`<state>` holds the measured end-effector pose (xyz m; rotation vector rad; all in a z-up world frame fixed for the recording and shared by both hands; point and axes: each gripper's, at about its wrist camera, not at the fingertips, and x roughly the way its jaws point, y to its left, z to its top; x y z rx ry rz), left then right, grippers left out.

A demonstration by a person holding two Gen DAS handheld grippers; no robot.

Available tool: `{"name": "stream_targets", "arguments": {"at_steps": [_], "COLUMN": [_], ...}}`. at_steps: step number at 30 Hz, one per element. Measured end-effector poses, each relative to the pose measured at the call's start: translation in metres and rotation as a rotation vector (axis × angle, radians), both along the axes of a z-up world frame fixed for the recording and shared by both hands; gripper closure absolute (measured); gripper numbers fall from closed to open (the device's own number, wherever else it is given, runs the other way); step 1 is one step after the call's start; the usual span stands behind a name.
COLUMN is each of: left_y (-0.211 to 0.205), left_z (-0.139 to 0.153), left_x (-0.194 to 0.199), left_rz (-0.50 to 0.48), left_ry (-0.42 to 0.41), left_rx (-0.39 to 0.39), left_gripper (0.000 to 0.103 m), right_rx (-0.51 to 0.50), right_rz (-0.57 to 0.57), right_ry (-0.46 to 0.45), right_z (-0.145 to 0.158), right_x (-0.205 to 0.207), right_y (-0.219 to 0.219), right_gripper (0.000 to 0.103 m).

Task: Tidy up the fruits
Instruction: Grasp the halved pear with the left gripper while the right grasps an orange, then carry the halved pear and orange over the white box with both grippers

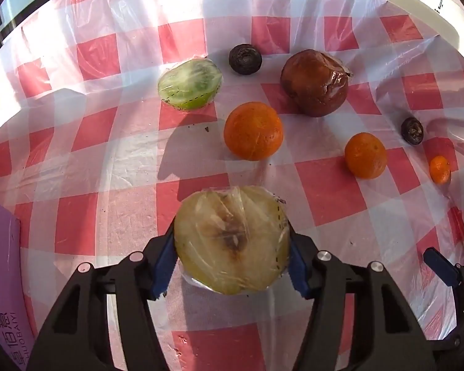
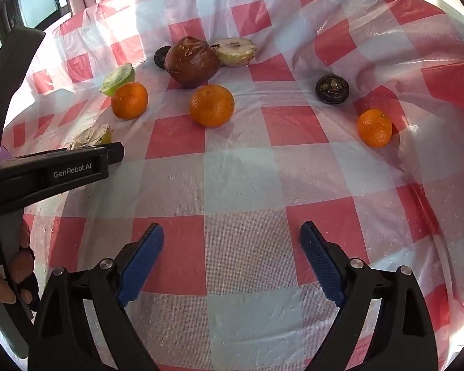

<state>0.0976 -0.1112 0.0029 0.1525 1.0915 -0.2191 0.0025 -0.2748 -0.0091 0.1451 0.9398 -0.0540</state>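
My left gripper (image 1: 232,247) is shut on a plastic-wrapped yellow-green fruit half (image 1: 232,239), cut face up, low over the table. In the right wrist view the same half (image 2: 91,136) shows at the left gripper's tip. My right gripper (image 2: 232,238) is open and empty above the checked cloth. On the cloth lie a wrapped green fruit half (image 1: 190,83), three oranges (image 1: 253,130) (image 1: 365,155) (image 1: 440,169), a brown wrinkled fruit (image 1: 315,83) and two dark round fruits (image 1: 245,59) (image 1: 412,130). A pale cut fruit half (image 2: 235,51) lies behind the brown fruit.
A red-and-white checked plastic cloth (image 2: 241,170) covers the table and rises in folds at the right. A purple box (image 1: 3,278) stands at the left edge. The right gripper's blue pad (image 1: 440,266) shows at the right of the left wrist view.
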Motion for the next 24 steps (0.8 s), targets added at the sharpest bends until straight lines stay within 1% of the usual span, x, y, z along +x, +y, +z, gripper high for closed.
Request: {"name": "stream_targets", "arguments": {"at_steps": [3,5,7,10,12,13,14,16,20,24], "left_y": [0.021,0.031,0.036,0.039,0.037,0.036,0.035,0.035,0.03,0.025], "left_z": [0.009,0.016,0.021,0.025,0.027,0.027,0.029,0.031,0.031,0.028], "left_x": [-0.022,-0.039,-0.056,-0.077,-0.083,-0.085,-0.087,-0.093,-0.102,-0.112], "left_rz": [0.005,0.006,-0.002,-0.023,-0.035,-0.04,-0.039,-0.042,-0.055,-0.062], "left_ry": [0.009,0.006,0.002,0.038,0.059,0.064,0.071,0.095,0.115,0.148], "left_rx": [-0.016,-0.002,0.033,0.089,0.137,0.154,0.165,0.169,0.201,0.209], "left_gripper": [0.043,0.043,0.043,0.043,0.043,0.043,0.043,0.043,0.043,0.043], "right_rx": [0.003,-0.011,-0.023,-0.068,-0.068,-0.068,-0.065,-0.046,-0.005,0.036], "right_rz": [0.016,0.027,0.042,0.08,0.095,0.098,0.104,0.111,0.085,0.071], "right_ry": [-0.004,-0.007,-0.007,-0.007,-0.009,-0.012,-0.015,-0.015,-0.018,-0.032], "right_z": [0.0,0.001,0.001,-0.001,-0.001,-0.001,0.0,0.002,0.003,0.004], "right_x": [0.026,0.046,0.065,0.088,0.099,0.103,0.106,0.107,0.092,0.054], "right_y": [-0.004,-0.004,-0.003,0.003,0.004,0.005,0.005,0.003,-0.006,-0.016], "right_gripper": [0.02,0.022,0.023,0.024,0.026,0.032,0.037,0.06,0.062,0.062]}}
